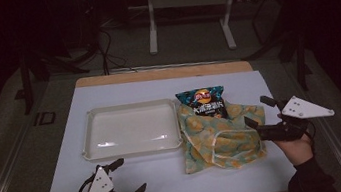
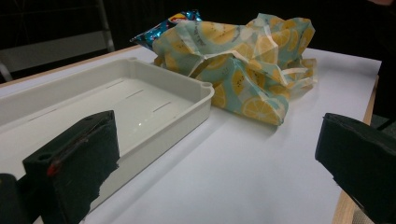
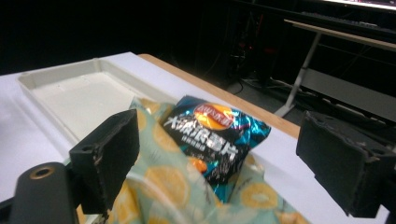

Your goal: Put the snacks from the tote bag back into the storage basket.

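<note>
Dim room behind, with desk legs and cables on the floor; up front a white-topped table with a wooden rim. Cream tray left of centre, empty, long side parallel to the near edge, probably waiting to receive something. Just right of the tray, touching or nearly touching its right wall, a lemon-print cloth bag lying crumpled and slack, drawstrings loose across it. Chip packet resting on the far part of the bag, label up, far end pointing toward the far edge of the table; hard to tell whether partly tucked into the bag mouth or merely lying on the fabric. Right gripper at the right edge of the bag, jaws spread wide with nothing between them, aimed along the cloth toward the packet, seemingly lined up for a grab at the packet or the bag mouth. Left gripper low by the near-left edge of the table, just in front of the tray's near wall, jaws likewise parted and empty, apparently parked clear while the right side works
</note>
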Motion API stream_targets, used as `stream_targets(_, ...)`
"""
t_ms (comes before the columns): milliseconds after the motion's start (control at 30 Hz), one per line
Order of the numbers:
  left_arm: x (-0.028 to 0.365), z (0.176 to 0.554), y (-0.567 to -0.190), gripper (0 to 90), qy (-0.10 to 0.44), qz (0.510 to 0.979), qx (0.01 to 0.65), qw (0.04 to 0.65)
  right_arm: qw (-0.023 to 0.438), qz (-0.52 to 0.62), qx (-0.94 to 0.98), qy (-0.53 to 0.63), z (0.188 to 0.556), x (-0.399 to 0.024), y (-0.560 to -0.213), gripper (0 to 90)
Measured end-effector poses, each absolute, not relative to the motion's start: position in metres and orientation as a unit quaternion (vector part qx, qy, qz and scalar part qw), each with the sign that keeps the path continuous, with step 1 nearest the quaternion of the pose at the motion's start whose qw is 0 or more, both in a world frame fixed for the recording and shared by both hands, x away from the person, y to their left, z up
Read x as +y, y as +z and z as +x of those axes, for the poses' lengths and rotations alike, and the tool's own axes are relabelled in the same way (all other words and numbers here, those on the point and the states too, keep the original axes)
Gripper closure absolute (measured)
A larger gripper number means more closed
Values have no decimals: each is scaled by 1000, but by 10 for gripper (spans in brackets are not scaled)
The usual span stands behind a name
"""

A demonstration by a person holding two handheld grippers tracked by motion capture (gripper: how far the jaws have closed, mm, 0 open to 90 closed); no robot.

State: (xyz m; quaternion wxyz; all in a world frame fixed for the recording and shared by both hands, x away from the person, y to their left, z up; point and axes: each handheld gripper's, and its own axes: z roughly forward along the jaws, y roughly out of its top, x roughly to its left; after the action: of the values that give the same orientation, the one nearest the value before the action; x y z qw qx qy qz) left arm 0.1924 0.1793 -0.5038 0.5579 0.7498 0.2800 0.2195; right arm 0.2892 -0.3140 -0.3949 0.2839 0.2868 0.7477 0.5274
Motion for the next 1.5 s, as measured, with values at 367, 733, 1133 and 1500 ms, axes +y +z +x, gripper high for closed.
stream_targets(367,179,190,-505,1,225,755,278,550,251,278,765,524,332,-307,-386,232)
stream_targets(733,185,184,-506,1,232,752,287,546,236,287,780,503,376,-296,-384,245)
stream_targets(1133,193,174,-507,1,242,748,300,540,215,290,802,476,428,-279,-399,291)
stream_targets(1500,199,168,-508,1,249,744,313,536,170,301,825,448,469,-275,-429,289)
